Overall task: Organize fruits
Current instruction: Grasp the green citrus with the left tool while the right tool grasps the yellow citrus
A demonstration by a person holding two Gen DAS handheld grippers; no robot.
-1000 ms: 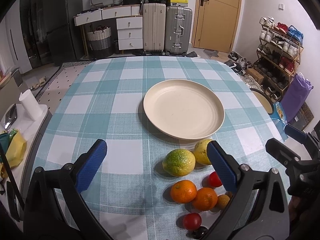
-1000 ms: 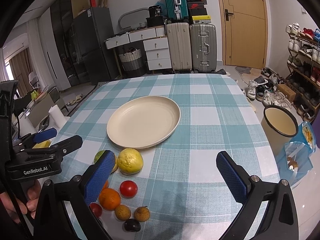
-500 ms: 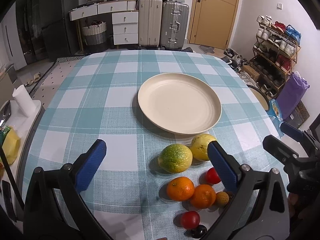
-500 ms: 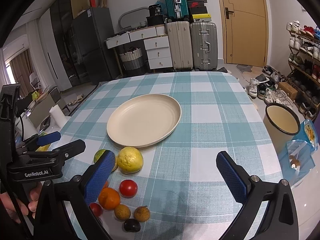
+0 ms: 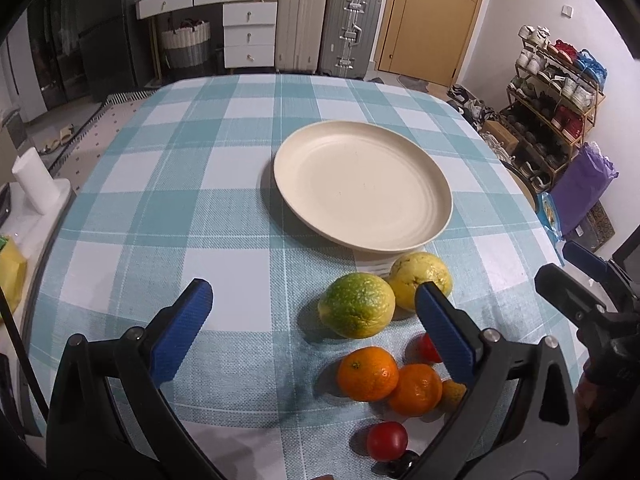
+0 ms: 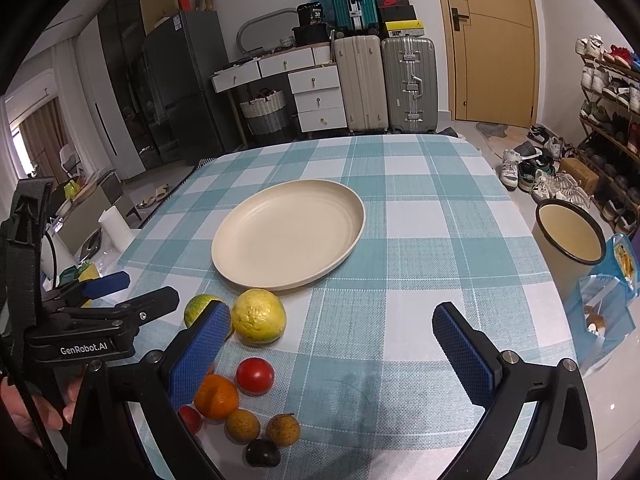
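An empty cream plate (image 5: 362,188) (image 6: 288,230) lies mid-table on the checked cloth. In front of it sit a green-yellow citrus (image 5: 357,311) (image 6: 200,307) and a yellow one (image 5: 421,274) (image 6: 259,316), touching. Nearer lie two oranges (image 5: 368,373), red tomatoes (image 5: 386,441) (image 6: 255,375), small brown fruits (image 6: 283,429) and a dark one (image 6: 262,452). My left gripper (image 5: 316,334) is open, empty, above the cloth left of the fruit pile. My right gripper (image 6: 332,356) is open, empty, to the right of the pile.
The table's right edge drops to a pot (image 6: 570,236) and a blue bag (image 6: 604,300) on the floor. A paper roll (image 5: 30,182) stands beyond the left edge. Suitcases (image 6: 384,84) and drawers stand behind the table.
My left gripper has moved forward and down toward the table, so the fruits and plate look nearer. The right gripper has barely moved. Both stay open.
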